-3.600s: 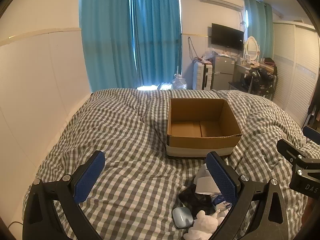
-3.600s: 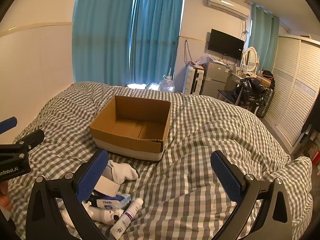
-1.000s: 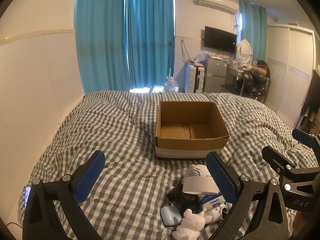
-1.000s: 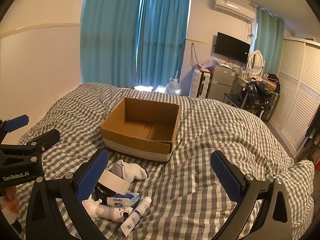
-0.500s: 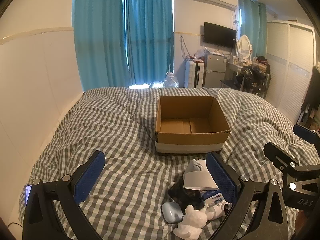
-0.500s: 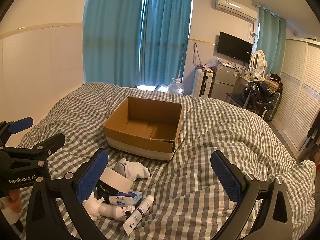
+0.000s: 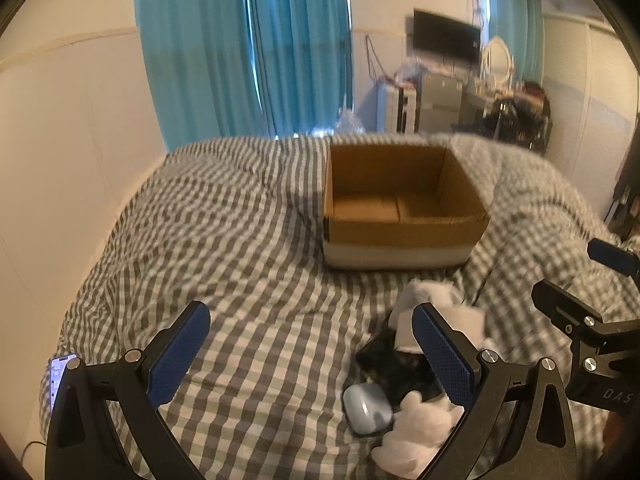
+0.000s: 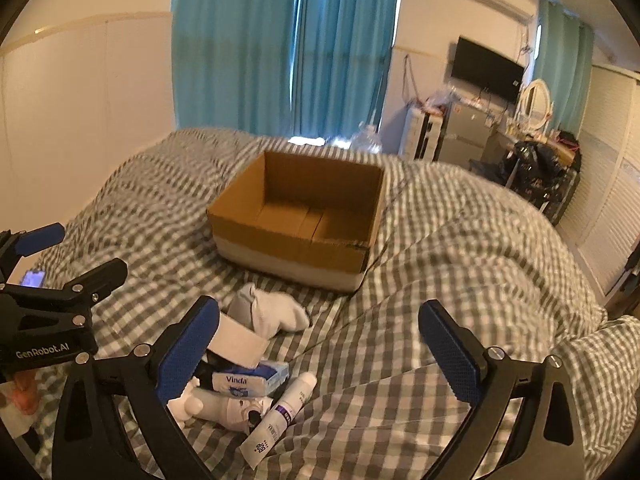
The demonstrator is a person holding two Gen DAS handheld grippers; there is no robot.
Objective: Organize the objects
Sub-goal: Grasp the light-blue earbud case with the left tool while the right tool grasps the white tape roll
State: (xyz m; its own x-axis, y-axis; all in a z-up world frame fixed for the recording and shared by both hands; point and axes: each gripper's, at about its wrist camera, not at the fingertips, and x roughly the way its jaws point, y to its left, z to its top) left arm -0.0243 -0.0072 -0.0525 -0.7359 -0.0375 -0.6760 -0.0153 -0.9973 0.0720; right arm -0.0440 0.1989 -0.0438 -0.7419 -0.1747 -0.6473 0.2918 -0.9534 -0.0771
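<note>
An open, empty cardboard box (image 7: 404, 208) (image 8: 296, 216) sits on the checked bed cover. In front of it lies a small pile: a white sock (image 8: 272, 312), a white card (image 8: 240, 340), a Vinda tissue pack (image 8: 248, 380), a white tube (image 8: 280, 416), a pale blue case (image 7: 368, 408), a white plush toy (image 7: 416, 428) and something black (image 7: 396, 364). My left gripper (image 7: 310, 316) is open over the bed, with the pile by its right finger. My right gripper (image 8: 318, 312) is wide, its jaws are closing, and nothing is between them; the pile lies by its left finger.
A phone (image 7: 60, 376) with a lit screen lies near the bed's left edge by the wall. Blue curtains hang behind the bed. A TV, a fridge and a cluttered desk stand at the far right, with white wardrobe doors (image 8: 612, 208) beside them.
Both grippers have sunk and tipped further down towards the bed. The box and the pile now look larger and closer. Nothing has been picked up.
</note>
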